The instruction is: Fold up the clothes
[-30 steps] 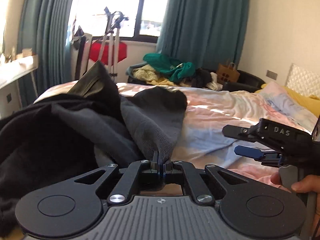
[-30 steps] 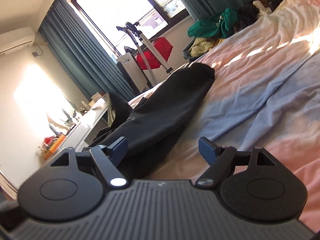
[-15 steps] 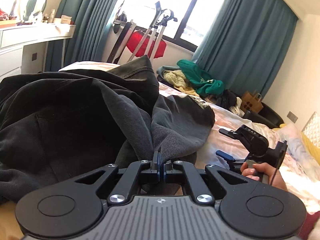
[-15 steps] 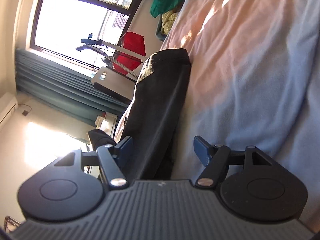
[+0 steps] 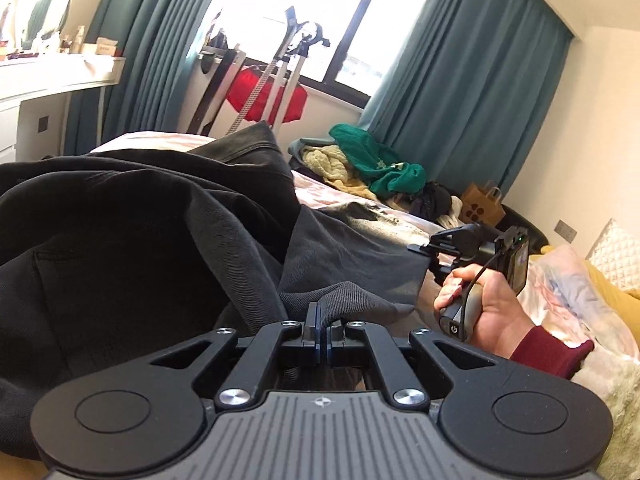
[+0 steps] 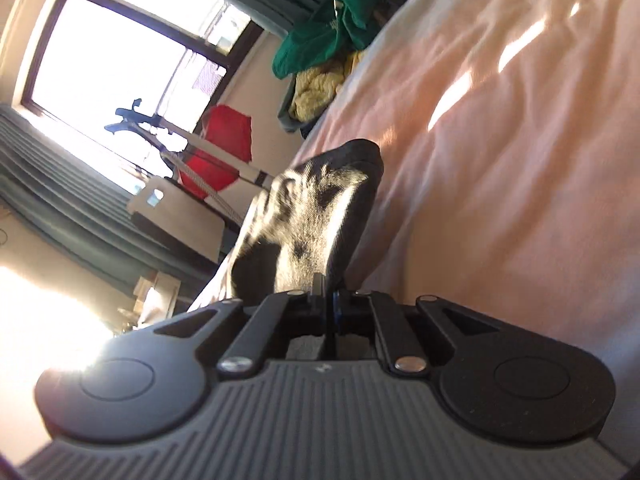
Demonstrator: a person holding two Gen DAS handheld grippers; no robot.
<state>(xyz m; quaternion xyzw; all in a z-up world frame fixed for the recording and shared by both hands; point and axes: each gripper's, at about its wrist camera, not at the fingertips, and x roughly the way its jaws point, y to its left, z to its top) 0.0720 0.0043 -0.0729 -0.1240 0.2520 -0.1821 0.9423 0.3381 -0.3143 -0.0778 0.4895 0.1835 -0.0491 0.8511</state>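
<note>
A dark grey and black garment point(image 5: 168, 240) lies bunched across the bed point(image 5: 560, 292). My left gripper point(image 5: 322, 314) is shut on a fold of its grey cloth at the near edge. My right gripper point(image 6: 327, 294) is tipped sideways and shut on another edge of the same garment point(image 6: 316, 216), which runs away from it over the pink sheet point(image 6: 500, 160). In the left wrist view the right gripper point(image 5: 420, 249) shows at the garment's right edge, held by a hand point(image 5: 480, 300) in a dark red sleeve.
A pile of green and yellow clothes point(image 5: 368, 164) and a brown paper bag point(image 5: 482, 208) lie beyond the bed. A red cloth on a stand point(image 5: 272, 96) is by the window. A white desk point(image 5: 48, 92) is at left. Pillows point(image 5: 616, 248) are at right.
The right gripper has closed from open onto the garment's edge and tipped further sideways. The left gripper stays shut on the cloth and has swung a little further left.
</note>
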